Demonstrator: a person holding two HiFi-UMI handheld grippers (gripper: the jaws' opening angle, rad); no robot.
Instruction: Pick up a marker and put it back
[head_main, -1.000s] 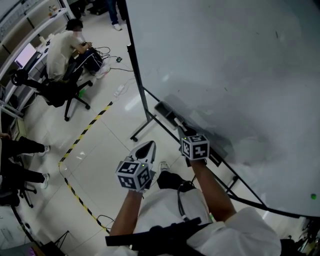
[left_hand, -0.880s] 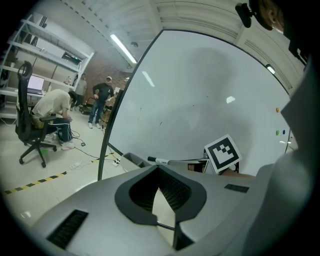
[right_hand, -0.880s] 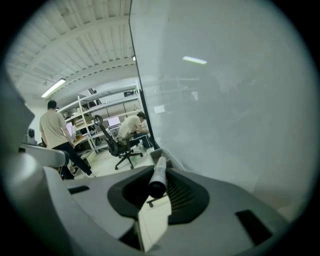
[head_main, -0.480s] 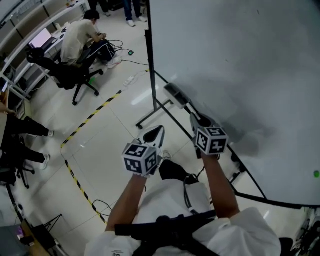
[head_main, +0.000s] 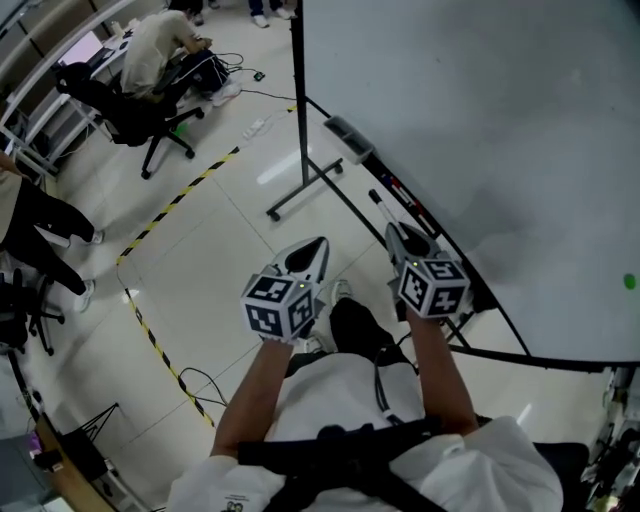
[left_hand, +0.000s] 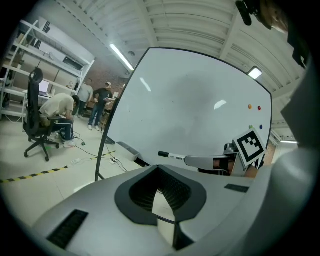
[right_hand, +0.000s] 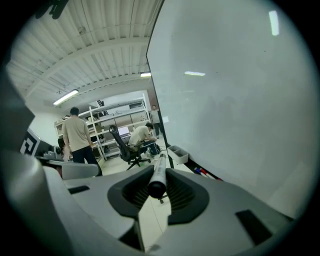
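My right gripper (head_main: 397, 234) is shut on a marker (head_main: 380, 204) with a black cap, which pokes out forward past the jaw tips. It hovers beside the tray (head_main: 432, 232) along the whiteboard's (head_main: 480, 110) lower edge. In the right gripper view the marker (right_hand: 158, 176) lies gripped between the dark pads, pointing down the room. My left gripper (head_main: 312, 254) hangs to its left over the floor, jaws together with nothing in them. The left gripper view shows the right gripper (left_hand: 186, 160) holding the marker (left_hand: 171, 156) in front of the whiteboard (left_hand: 190, 110).
Red and blue markers (right_hand: 202, 172) lie on the tray, with a grey eraser box (head_main: 346, 131) at its far end. The board's stand foot (head_main: 305, 186) rests on the floor by yellow-black tape (head_main: 175, 205). A seated person (head_main: 165, 35) and office chair (head_main: 115, 100) are at far left.
The head camera has swung, so the board's left post and tray now show further up. The right gripper still holds the marker, and both grippers stay side by side.
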